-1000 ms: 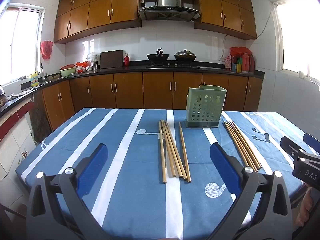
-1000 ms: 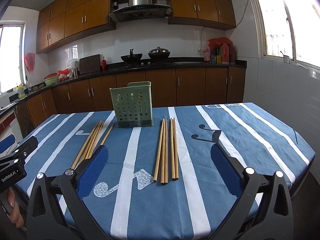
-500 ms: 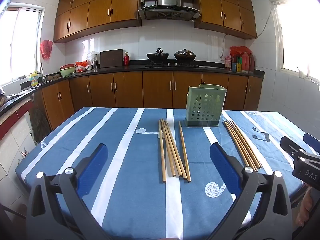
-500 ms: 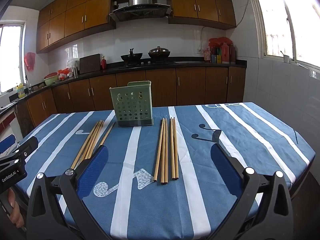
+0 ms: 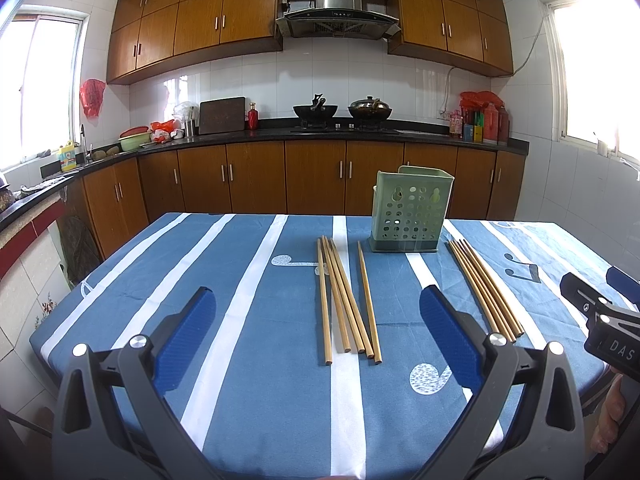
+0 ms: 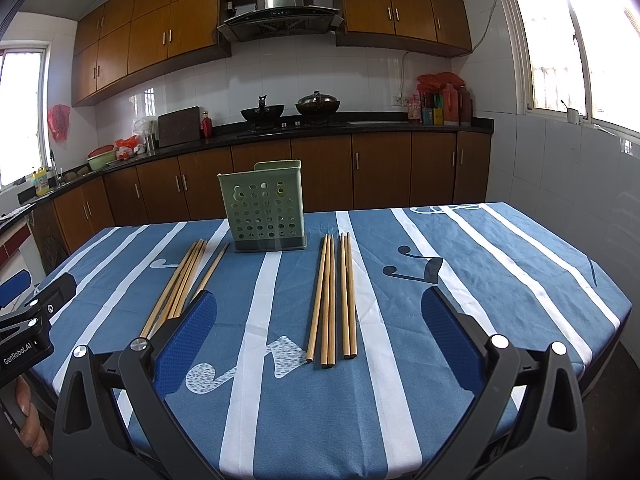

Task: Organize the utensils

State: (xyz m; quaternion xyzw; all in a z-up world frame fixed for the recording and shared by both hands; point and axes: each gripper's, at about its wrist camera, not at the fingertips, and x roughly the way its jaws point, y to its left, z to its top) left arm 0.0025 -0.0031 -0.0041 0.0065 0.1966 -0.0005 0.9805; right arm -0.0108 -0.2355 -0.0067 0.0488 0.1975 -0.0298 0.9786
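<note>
Chopsticks lay in two bundles on desk (image 5: 224, 360): left bundle (image 5: 346, 300), right bundle (image 6: 334, 300), flanking green holder (image 6: 266, 208), handy for each side. Left tongs (image 5: 318, 336) and right tongs (image 6: 318, 338) hovered apart, empty; nothing sorted yet.

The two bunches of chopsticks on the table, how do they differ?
The left chopstick bunch lies left of the green holder; the right chopstick bunch lies right of it. The left bunch is looser: one stick lies apart and the rest fan out, whereas the right bunch lies nearly parallel. Both are plain wooden sticks lying flat on the striped blue tablecloth, untouched by either tongs.
</note>
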